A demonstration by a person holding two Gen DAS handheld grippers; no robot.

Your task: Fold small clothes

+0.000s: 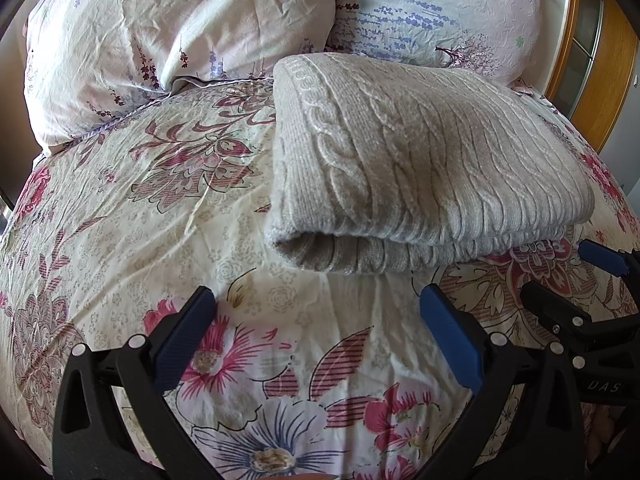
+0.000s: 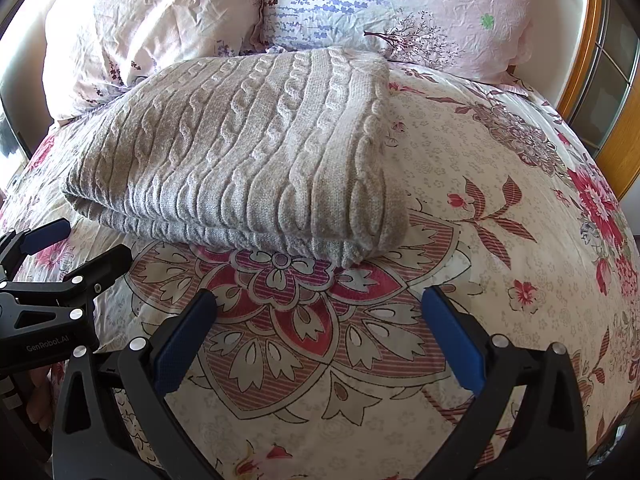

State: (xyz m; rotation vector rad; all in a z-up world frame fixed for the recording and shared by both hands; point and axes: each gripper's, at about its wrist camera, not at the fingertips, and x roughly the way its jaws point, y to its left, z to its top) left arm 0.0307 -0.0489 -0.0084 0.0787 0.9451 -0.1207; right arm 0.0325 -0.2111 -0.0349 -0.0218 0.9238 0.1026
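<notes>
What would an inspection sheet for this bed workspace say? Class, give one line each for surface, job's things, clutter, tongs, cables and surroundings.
Surface: floral bedspread, wrinkled, covering the bed.
Job's things: grey cable-knit sweater, folded into a thick rectangle, lying flat on the bedspread.
Clutter: nothing seen.
Tongs: left tongs open, empty, short of the sweater's near edge; right tongs open, empty, also short of it.
Cables: nothing seen.
Surroundings: two floral pillows behind the sweater; wooden-framed glass panel at right.
</notes>
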